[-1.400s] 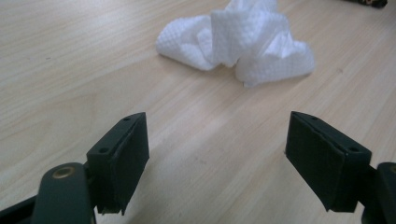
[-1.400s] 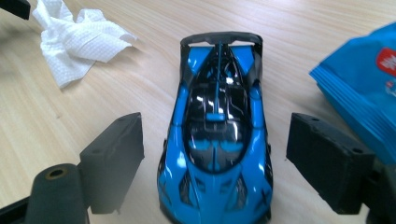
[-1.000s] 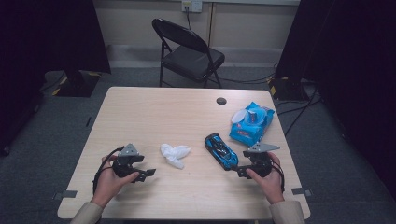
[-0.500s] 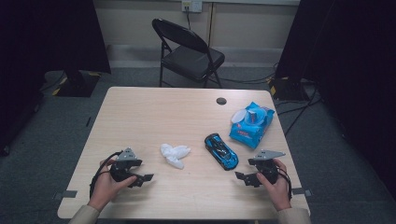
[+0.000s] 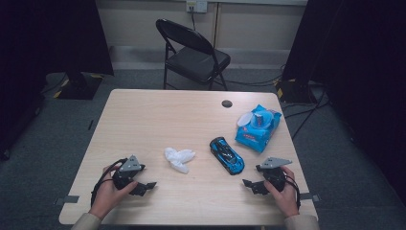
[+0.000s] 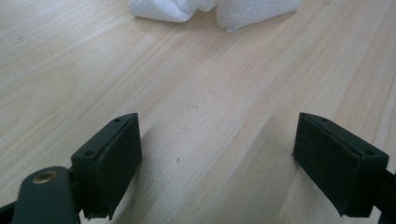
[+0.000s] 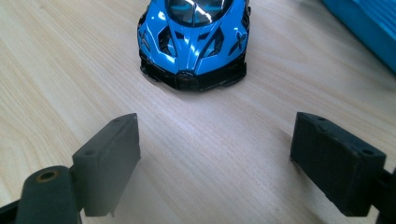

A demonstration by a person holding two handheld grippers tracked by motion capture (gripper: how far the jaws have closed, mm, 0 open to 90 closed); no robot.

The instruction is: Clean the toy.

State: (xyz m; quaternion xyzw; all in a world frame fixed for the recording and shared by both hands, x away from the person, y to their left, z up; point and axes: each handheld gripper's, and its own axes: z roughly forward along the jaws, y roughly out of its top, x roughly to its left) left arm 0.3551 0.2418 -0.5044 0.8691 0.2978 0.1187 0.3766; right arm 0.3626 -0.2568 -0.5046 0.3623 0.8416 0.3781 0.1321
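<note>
1. Dark curtains flank a black folding chair [image 5: 194,50] that stands on the grey floor beyond a light wooden table [image 5: 158,120].
2. On the table, a crumpled white tissue [image 5: 179,158] lies left of the middle, and a blue toy car [image 5: 226,155] lies just right of it, apart from it.
3. Farther right and farther back, a blue wipes packet [image 5: 258,127] rests near the table's right edge, with a small dark hole [image 5: 227,103] in the tabletop behind it.
4. At the near left, the left gripper [image 5: 142,188] points toward the tissue; its jaws have just been opening and stand spread wide over bare wood, with nothing between them.
5. From the left gripper view, the tissue sits ahead of the jaws, well clear of both pads [image 6: 112,163].
6. At the near right, the right gripper [image 5: 253,186] has its jaws spread wide and empty.
7. From the right gripper view, the car's nose faces the jaws, just ahead of them and not touching.
</note>
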